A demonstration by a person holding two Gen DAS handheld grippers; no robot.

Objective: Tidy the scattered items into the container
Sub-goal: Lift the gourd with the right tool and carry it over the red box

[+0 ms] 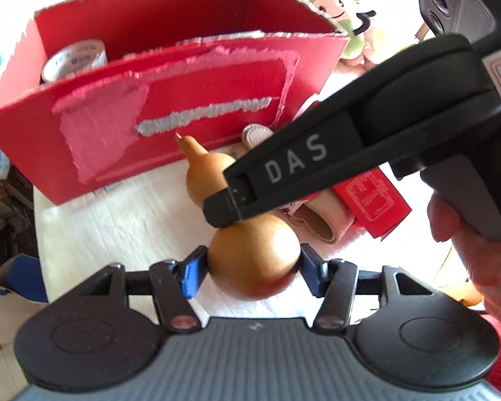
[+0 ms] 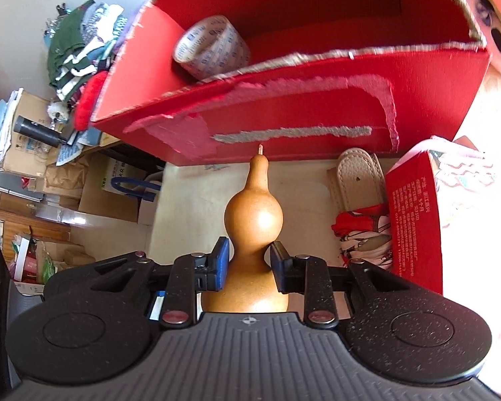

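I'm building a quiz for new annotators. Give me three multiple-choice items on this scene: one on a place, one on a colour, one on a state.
1. Where is the tape roll?
A. On the table beside the slipper
B. Inside the red box
C. Between the left gripper's pads

2. What colour is the gourd?
A. Golden brown
B. Green
C. White

3. How does the right gripper stand?
A. Open above the box
B. Shut on the tape roll
C. Shut on the gourd's narrow waist

Key:
1 B, the roll leans in the box's left corner.
2 A, both wrist views show a tan-brown shell.
3 C, its blue pads press the waist from both sides, while the left gripper clamps the lower bulb.
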